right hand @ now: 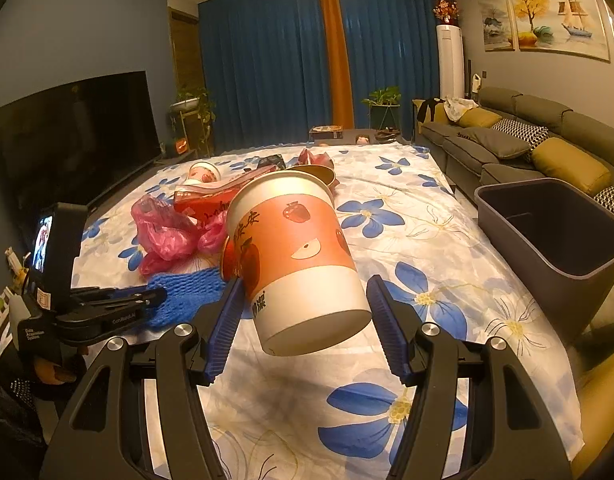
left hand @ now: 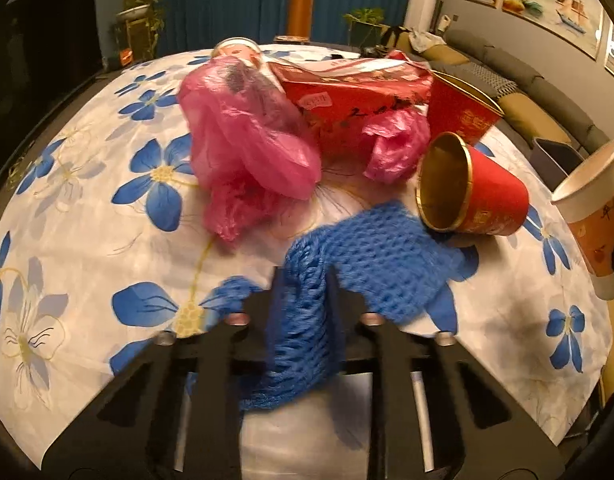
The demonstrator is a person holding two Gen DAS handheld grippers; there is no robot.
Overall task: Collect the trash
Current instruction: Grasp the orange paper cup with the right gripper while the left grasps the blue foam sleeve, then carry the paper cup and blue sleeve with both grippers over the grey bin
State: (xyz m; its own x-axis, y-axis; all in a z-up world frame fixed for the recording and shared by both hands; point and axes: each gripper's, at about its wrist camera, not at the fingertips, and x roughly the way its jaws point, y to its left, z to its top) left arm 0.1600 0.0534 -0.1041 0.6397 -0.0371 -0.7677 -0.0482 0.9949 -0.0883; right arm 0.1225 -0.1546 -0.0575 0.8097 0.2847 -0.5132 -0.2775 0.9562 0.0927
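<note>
My left gripper (left hand: 305, 280) is shut on a blue foam net (left hand: 371, 256) and holds it just above the flowered tablecloth (left hand: 87, 208). Behind it lie pink plastic bags (left hand: 247, 140), a red box (left hand: 355, 96) and a tipped red cup with a gold inside (left hand: 467, 188). My right gripper (right hand: 303, 292) is shut on an orange and white paper cup (right hand: 295, 256), held tilted above the cloth; the cup also shows in the left wrist view (left hand: 591, 208). The left gripper and the net show in the right wrist view (right hand: 119, 304).
A dark grey bin (right hand: 555, 232) stands at the table's right edge, open and with nothing visible inside. A second red cup (left hand: 459, 108) and a small patterned cup (right hand: 203, 172) lie in the pile. A sofa (right hand: 527, 140) is on the right, a television (right hand: 75, 136) on the left.
</note>
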